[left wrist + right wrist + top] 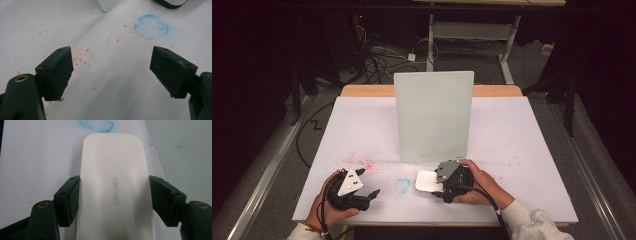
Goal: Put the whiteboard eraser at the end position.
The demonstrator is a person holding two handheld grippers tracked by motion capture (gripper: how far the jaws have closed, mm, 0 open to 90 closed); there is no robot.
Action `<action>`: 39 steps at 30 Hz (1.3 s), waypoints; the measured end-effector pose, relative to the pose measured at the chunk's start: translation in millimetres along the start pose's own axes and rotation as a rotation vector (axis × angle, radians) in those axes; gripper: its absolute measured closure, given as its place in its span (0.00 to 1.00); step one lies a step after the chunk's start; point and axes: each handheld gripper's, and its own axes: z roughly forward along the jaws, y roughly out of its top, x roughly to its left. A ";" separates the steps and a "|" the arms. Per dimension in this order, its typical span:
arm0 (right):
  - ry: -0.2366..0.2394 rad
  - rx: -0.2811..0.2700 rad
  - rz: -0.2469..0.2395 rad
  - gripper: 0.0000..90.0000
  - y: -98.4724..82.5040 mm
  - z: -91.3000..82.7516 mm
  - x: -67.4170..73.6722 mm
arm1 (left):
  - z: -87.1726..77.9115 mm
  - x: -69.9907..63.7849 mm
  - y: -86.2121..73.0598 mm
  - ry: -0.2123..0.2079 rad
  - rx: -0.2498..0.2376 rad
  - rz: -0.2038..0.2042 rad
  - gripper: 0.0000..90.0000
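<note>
A white, round-cornered eraser block [112, 157] with grey lettering lies flat between the jaws of my right gripper [113, 180], whose pads press on its two long sides. From above, the block [426, 181] sticks out to the left of the right gripper [436, 184], just in front of the upright panel. A smudged blue ring [402, 185] is drawn on the white sheet a little to the block's left. My left gripper [368, 182] rests low at the front left. Its jaws are wide apart over bare sheet [111, 53], with the blue ring [151, 27] ahead of them.
A pale green-white panel [433, 115] stands upright in the middle of the table, right behind the eraser. The white sheet [512, 140] covers the tabletop, with red specks [357, 161] at the front left. Cables lie on the floor beyond the table.
</note>
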 end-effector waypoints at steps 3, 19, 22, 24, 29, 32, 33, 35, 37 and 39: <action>-0.002 -0.005 0.009 0.34 -0.6 -0.2 0.1 | 0.5 -0.5 0.1 -0.002 0.001 -0.001 0.20; -0.117 -0.145 0.076 0.32 -2.9 -30.9 -7.0 | 1.1 -0.6 0.5 -0.001 0.005 -0.001 0.20; -0.181 -0.151 0.093 0.30 -4.3 -38.0 -9.4 | 1.0 -1.0 0.7 -0.002 0.002 0.000 0.20; -0.198 -0.164 0.101 0.30 -6.0 -41.7 -11.3 | 1.4 -0.5 0.8 -0.001 0.004 0.000 0.20; -0.258 -0.167 0.121 0.29 -9.2 -48.0 -14.4 | 2.6 0.6 2.0 -0.003 0.000 0.001 0.20; -0.304 -0.163 0.133 0.28 -12.5 -52.6 -16.1 | 4.0 0.9 3.3 -0.005 -0.002 0.003 0.20; -0.314 -0.162 0.138 0.28 -13.8 -54.7 -16.8 | 4.3 1.0 3.9 -0.007 -0.001 0.006 0.20; -0.334 -0.166 0.150 0.28 -17.2 -59.2 -17.8 | 5.2 0.9 5.0 -0.010 -0.004 0.007 0.20; -0.360 -0.171 0.162 0.28 -21.2 -64.3 -19.1 | 5.8 1.3 5.9 -0.012 -0.003 0.014 0.20; -0.386 -0.187 0.179 0.28 -25.4 -69.9 -20.1 | 6.2 1.2 6.2 -0.016 -0.007 0.014 0.20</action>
